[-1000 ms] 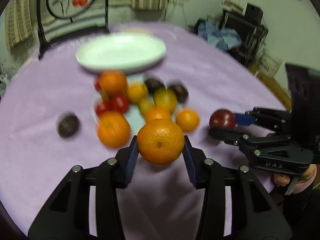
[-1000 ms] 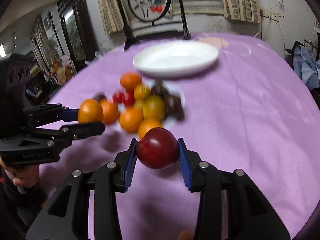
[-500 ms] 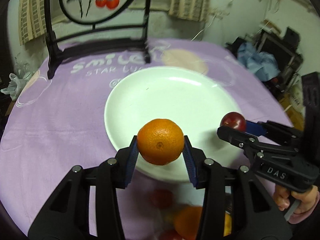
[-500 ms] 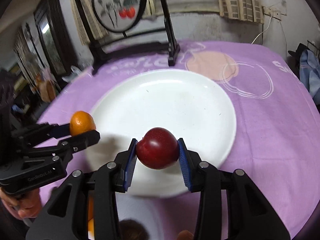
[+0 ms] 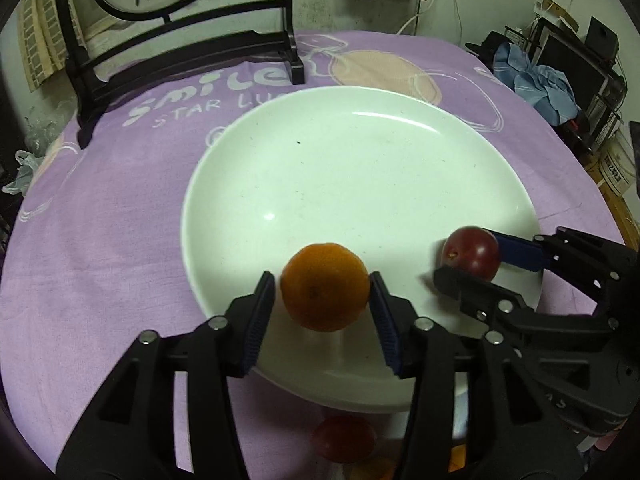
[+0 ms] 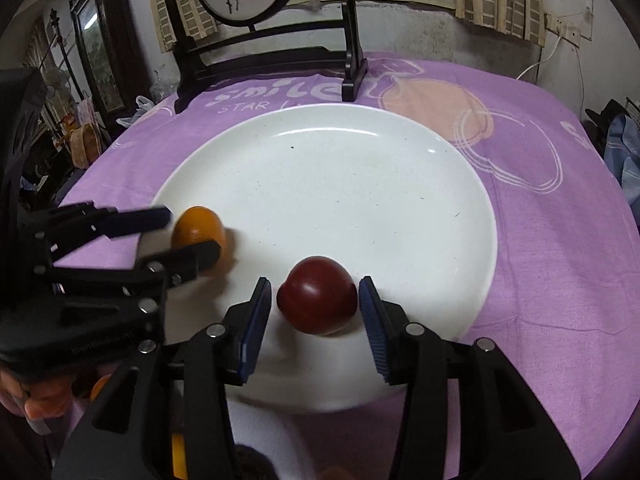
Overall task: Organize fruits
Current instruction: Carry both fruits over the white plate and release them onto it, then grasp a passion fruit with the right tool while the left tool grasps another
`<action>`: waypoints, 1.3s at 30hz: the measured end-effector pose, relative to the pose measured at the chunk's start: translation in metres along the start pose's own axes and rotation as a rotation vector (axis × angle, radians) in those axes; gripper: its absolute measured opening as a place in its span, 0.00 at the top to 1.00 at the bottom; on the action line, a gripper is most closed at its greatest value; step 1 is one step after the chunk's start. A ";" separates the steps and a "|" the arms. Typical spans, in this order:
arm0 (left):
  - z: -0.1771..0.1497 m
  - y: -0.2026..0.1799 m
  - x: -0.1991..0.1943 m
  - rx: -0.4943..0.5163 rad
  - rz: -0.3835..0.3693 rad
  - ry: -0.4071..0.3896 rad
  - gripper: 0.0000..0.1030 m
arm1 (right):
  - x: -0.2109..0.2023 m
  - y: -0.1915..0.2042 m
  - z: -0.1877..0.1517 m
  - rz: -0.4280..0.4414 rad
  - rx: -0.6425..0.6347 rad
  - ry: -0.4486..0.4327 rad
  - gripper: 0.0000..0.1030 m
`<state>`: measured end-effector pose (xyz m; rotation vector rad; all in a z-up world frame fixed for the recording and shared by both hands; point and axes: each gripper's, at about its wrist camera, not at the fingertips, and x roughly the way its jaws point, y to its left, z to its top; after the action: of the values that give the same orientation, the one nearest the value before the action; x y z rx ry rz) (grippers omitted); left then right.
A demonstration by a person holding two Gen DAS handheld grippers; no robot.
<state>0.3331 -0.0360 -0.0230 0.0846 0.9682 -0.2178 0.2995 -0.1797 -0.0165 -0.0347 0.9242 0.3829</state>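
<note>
A large white plate (image 5: 360, 168) (image 6: 340, 184) lies on the purple tablecloth. My left gripper (image 5: 324, 308) has its jaws parted around an orange (image 5: 325, 298), with small gaps on both sides; the orange sits on the plate's near left part (image 6: 198, 226). My right gripper (image 6: 316, 312) is also parted around a dark red plum (image 6: 317, 295), which rests on the plate's near edge (image 5: 472, 254). Each gripper shows in the other's view, the left (image 6: 176, 236) and the right (image 5: 476, 264).
A black wooden stand (image 5: 180, 52) (image 6: 272, 68) with a round painted screen stands behind the plate. More fruit (image 5: 344, 438) lies in front of the plate under the grippers. Room clutter (image 5: 536, 80) sits beyond the table's right edge.
Both grippers moved forward from the fruit pile and down over the plate. Their jaws have opened, and the orange and the plum now rest on the plate.
</note>
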 end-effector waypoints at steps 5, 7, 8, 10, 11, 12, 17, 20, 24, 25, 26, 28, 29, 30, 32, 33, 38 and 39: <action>-0.008 0.022 -0.053 -0.077 0.013 -0.137 0.02 | -0.042 -0.007 -0.013 0.104 0.044 -0.090 0.38; -0.018 0.035 -0.074 -0.106 -0.012 -0.179 0.02 | -0.059 -0.005 -0.025 0.139 0.037 -0.127 0.38; -0.024 0.039 -0.082 -0.112 -0.014 -0.191 0.02 | -0.066 -0.004 -0.032 0.152 0.031 -0.142 0.38; -0.041 0.052 -0.097 -0.123 0.005 -0.222 0.02 | -0.075 -0.001 -0.047 0.182 0.020 -0.147 0.38; -0.049 0.056 -0.101 -0.127 0.023 -0.229 0.02 | -0.080 0.002 -0.056 0.198 0.008 -0.136 0.38; -0.061 0.064 -0.106 -0.138 0.047 -0.241 0.02 | -0.082 0.005 -0.062 0.196 -0.009 -0.125 0.38; -0.101 0.091 -0.117 -0.225 0.096 -0.247 0.02 | -0.096 0.005 -0.087 0.193 -0.052 -0.113 0.38; -0.117 0.102 -0.119 -0.257 0.056 -0.229 0.02 | -0.092 -0.003 -0.095 0.234 -0.010 -0.066 0.39; -0.137 0.105 -0.120 -0.258 0.069 -0.220 0.02 | -0.087 -0.010 -0.103 0.237 0.026 -0.016 0.58; -0.138 0.102 -0.119 -0.254 0.071 -0.220 0.02 | -0.089 -0.011 -0.105 0.240 0.032 -0.017 0.59; -0.140 0.102 -0.121 -0.250 0.071 -0.223 0.02 | -0.090 -0.012 -0.107 0.245 0.037 -0.018 0.59; -0.142 0.101 -0.123 -0.242 0.062 -0.230 0.02 | -0.092 -0.014 -0.111 0.258 0.047 -0.012 0.60; -0.141 0.100 -0.123 -0.239 0.057 -0.231 0.02 | -0.091 -0.014 -0.112 0.261 0.049 -0.008 0.61; -0.141 0.099 -0.123 -0.236 0.050 -0.229 0.02 | -0.091 -0.014 -0.114 0.268 0.051 -0.001 0.63; -0.140 0.097 -0.121 -0.235 0.055 -0.222 0.02 | -0.091 -0.014 -0.116 0.281 0.051 0.007 0.65; -0.140 0.097 -0.120 -0.233 0.060 -0.219 0.02 | -0.091 -0.014 -0.117 0.280 0.050 0.012 0.67; -0.140 0.097 -0.120 -0.228 0.062 -0.222 0.02 | -0.091 -0.012 -0.120 0.289 0.030 0.029 0.68; -0.141 0.097 -0.119 -0.227 0.062 -0.223 0.02 | -0.091 -0.013 -0.120 0.278 0.032 0.030 0.68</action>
<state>0.1756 0.0996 -0.0066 -0.1162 0.7614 -0.0570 0.1617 -0.2427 -0.0199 0.1192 0.9670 0.6265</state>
